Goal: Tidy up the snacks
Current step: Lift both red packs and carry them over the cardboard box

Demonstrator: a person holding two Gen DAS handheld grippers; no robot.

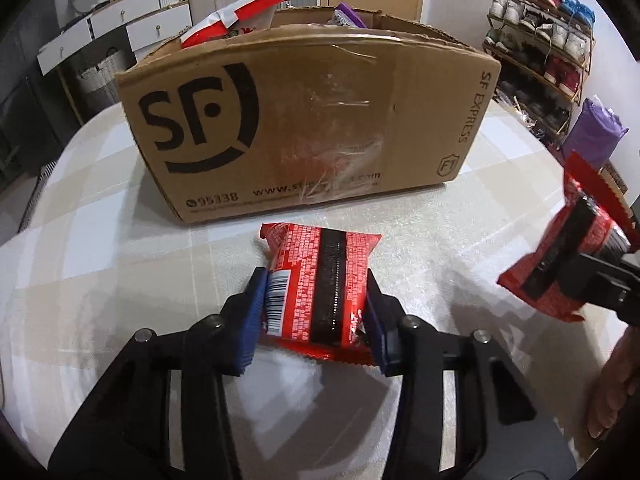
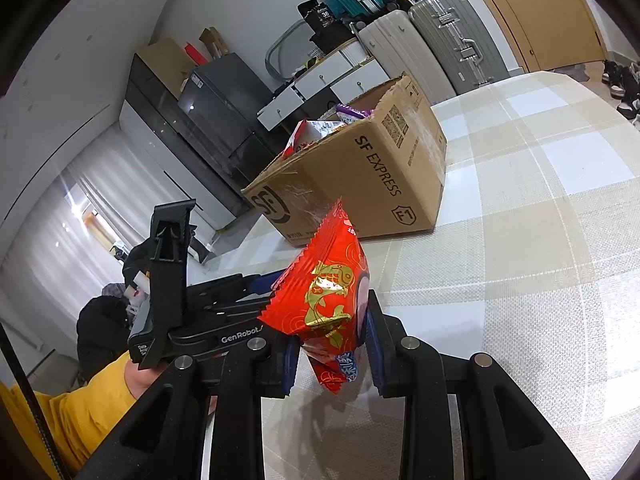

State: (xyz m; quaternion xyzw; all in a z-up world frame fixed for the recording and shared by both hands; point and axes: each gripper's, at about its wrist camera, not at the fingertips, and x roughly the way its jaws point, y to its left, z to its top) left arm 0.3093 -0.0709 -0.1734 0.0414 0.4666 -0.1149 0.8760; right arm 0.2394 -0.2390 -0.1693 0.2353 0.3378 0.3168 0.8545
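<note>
My left gripper (image 1: 314, 312) is shut on a red snack packet (image 1: 320, 288) with a black stripe and barcode, held just above the checked tablecloth in front of the cardboard SF box (image 1: 304, 128). My right gripper (image 2: 332, 354) is shut on a second red snack packet (image 2: 328, 300) with a gold fish print, held tilted above the table. That packet and gripper also show at the right edge of the left wrist view (image 1: 560, 264). The box (image 2: 360, 184) is open on top and holds red-white and purple snack packs (image 1: 236, 20).
The table with its beige checked cloth (image 2: 540, 240) stretches right of the box. Drawers, suitcases (image 2: 452, 40) and a dark cabinet stand behind. A shoe rack (image 1: 536, 52) and a purple bag (image 1: 596, 132) are at the right. The left gripper's body (image 2: 200, 320) is beside my right one.
</note>
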